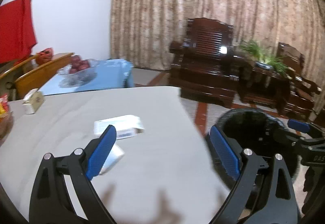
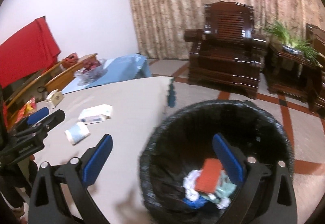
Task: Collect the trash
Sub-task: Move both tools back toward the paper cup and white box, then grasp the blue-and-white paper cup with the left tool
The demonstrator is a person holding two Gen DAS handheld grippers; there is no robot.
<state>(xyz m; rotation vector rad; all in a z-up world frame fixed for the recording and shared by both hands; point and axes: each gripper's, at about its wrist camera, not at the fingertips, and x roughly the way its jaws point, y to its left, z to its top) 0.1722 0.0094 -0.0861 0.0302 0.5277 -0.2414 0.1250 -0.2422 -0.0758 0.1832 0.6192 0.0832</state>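
Grey cloth over the table [image 1: 126, 106], filling the lower left of both views. Lower centre of the left wrist view: left gripper [image 1: 164, 138], blue-padded jaws spread wide, nothing between them, held above the cloth. Just behind its left pad, a white carton with a blue label [image 1: 121, 125], flaps open, lying flat; under that same pad, a small white-and-blue packet [image 1: 113, 156], partly hidden. Same two pieces at left centre of the right wrist view, carton [image 2: 96, 113] farther up, packet [image 2: 77, 133] below it, near each other but apart. Lower centre of the right wrist view: right gripper [image 2: 162, 145], jaws likewise wide apart and empty, left pad over the table edge, right pad over the mouth of the black-lined bin [image 2: 270, 128]. Bin just beside the table on the floor, lower right of the frame; inside, near the bottom, a red-orange flat box [image 2: 209, 176] on crumpled white, pale-green and blue scraps. Upper left of the cloth: small beige tissue box [image 1: 33, 102]. Farther back, blue table [image 1: 113, 71] with a glass bowl of red fruit [image 1: 78, 66]. Upper right: dark wooden armchair [image 2: 225, 49] before beige curtains [image 1: 203, 0].
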